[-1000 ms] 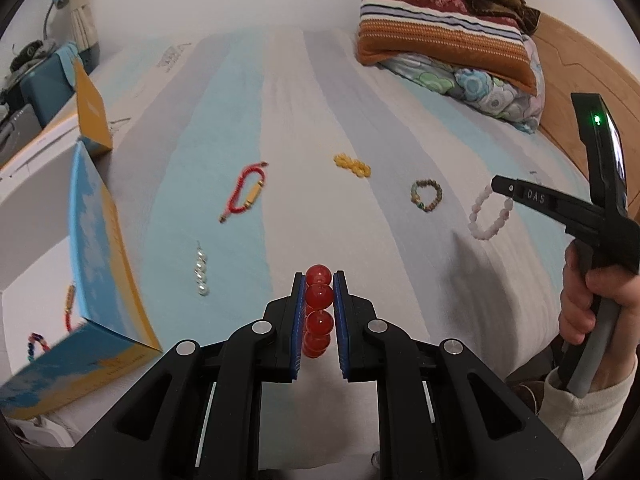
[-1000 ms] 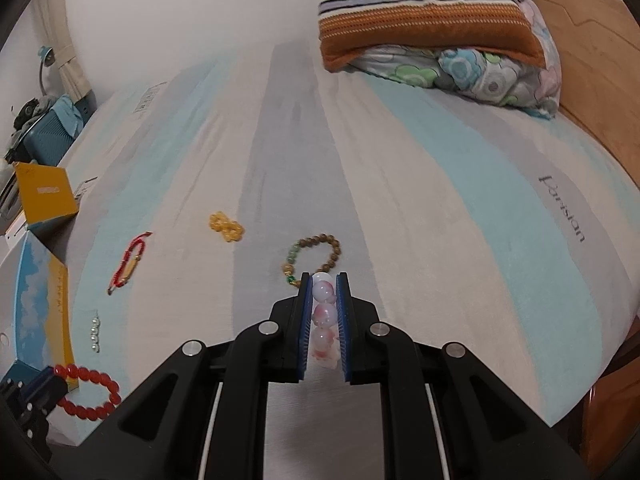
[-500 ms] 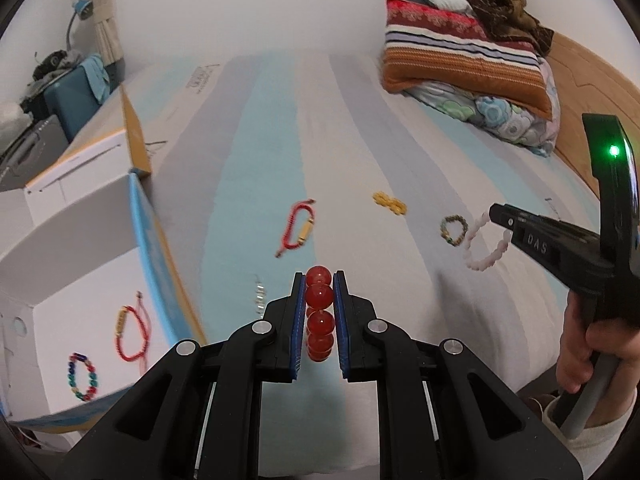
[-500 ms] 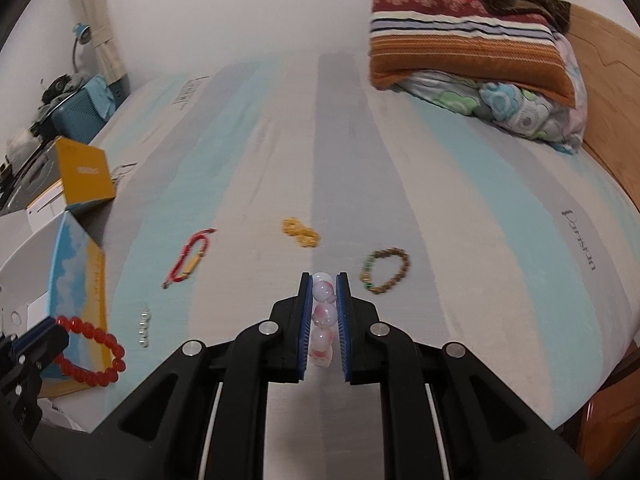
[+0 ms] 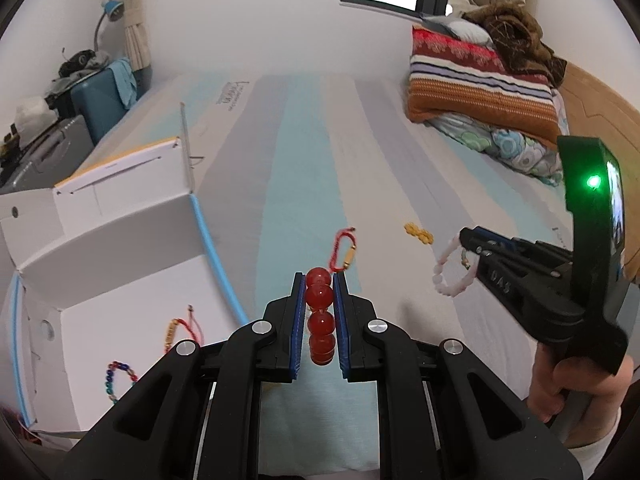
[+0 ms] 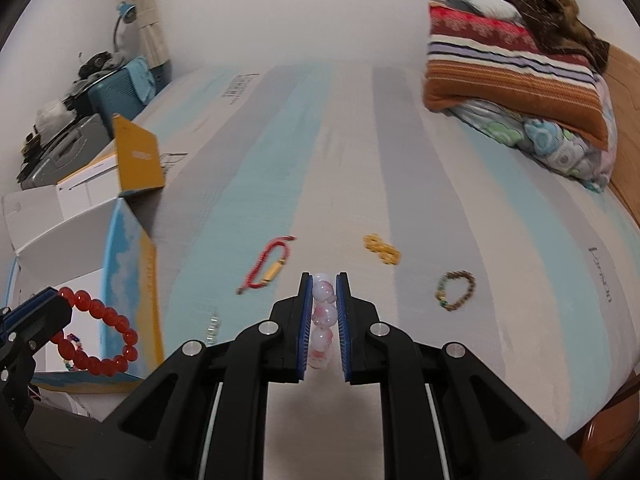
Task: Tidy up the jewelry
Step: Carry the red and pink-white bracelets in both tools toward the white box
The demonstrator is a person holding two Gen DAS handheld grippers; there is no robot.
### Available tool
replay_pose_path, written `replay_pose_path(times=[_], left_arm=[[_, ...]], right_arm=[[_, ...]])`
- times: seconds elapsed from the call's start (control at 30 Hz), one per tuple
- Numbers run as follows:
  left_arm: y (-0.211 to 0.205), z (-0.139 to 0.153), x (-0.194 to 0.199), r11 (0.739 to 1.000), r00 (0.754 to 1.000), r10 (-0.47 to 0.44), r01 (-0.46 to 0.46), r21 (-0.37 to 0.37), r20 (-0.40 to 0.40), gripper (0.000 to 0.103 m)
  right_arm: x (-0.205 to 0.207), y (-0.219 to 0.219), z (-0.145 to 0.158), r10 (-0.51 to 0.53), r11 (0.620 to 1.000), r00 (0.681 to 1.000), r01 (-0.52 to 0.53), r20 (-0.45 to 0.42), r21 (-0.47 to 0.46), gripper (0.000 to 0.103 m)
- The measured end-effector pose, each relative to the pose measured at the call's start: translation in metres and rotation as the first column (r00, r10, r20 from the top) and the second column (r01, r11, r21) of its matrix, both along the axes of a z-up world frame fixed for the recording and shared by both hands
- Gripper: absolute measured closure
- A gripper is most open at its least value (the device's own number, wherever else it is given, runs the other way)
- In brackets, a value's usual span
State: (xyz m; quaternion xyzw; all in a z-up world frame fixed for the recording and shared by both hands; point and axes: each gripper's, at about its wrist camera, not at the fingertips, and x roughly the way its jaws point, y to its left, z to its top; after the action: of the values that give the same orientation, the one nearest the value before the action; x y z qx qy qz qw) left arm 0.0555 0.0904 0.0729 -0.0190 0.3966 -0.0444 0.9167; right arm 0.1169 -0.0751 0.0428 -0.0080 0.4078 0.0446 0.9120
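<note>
My left gripper [image 5: 319,282] is shut on a red bead bracelet [image 5: 320,304], which hangs as a loop in the right wrist view [image 6: 98,334] over the open white box [image 5: 120,280]. My right gripper [image 6: 323,286] is shut on a pale pink bead bracelet [image 6: 323,316], also seen in the left wrist view [image 5: 452,268]. On the striped bed lie a red cord bracelet [image 6: 268,266], a yellow piece [image 6: 382,249], a brown bead bracelet [image 6: 458,291] and a small pearl piece [image 6: 213,325]. Inside the box lie a red cord bracelet [image 5: 180,330] and a multicoloured bead bracelet [image 5: 116,380].
Folded blankets and pillows [image 6: 516,68] are stacked at the far right of the bed. The box's yellow flap [image 6: 138,158] stands up at the left. A blue case and clutter [image 5: 100,92] sit beyond the bed's left edge. A wooden headboard [image 5: 592,104] runs along the right.
Both grippers have swung left toward the box with their bracelets held. The box's inside has come into the left wrist view, and the red bracelet now hangs over it.
</note>
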Motion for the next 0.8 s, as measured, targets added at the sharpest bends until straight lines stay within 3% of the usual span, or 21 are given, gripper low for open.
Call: replay_pose_path(times=[0.33,0.8], left_arm=[[0.054,0.024,-0.017,0.995,0.995,0.095,-0.095,0.008,0.036,0.090],[0.141,0.019,-0.039,0.970,0.970,0.244,-0.244,0.022,0.011,0.090]], right_arm=[[-0.006,0.065,0.017,0.099,0.995,0.995,-0.099,0.028,-0.006,0.092],[-0.022,0.167,0.031,0.249,0.969,0.967,-0.248,0.055,-0.015,0.092]])
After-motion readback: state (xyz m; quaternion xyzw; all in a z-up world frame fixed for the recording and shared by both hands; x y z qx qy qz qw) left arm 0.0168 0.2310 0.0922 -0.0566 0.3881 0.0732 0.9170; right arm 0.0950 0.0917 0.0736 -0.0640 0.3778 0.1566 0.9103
